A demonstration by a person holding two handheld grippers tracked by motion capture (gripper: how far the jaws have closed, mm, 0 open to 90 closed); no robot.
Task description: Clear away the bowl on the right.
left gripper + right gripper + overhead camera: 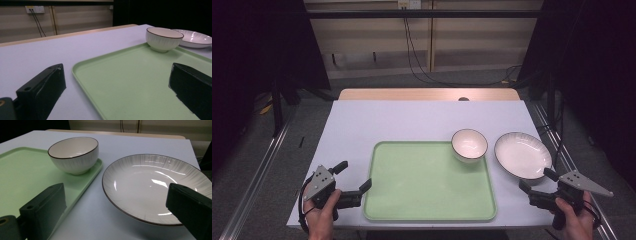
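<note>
We count one green tray (427, 185) with long axis left-right, one bowl (469, 144) upright on its far right corner, one plate (522, 155) just beyond the right gripper (538, 181), tray edge between the left gripper (353, 176) jaws, both spread wide and empty.

Black tools (353, 176), grey plates, seemingly bare hands

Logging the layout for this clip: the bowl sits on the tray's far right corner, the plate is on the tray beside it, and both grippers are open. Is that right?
Not quite. The plate lies on the table, off the right edge of the tray, as the high view shows. The rest holds: the bowl sits on the tray's far right corner, and the left gripper and right gripper are open.
</note>
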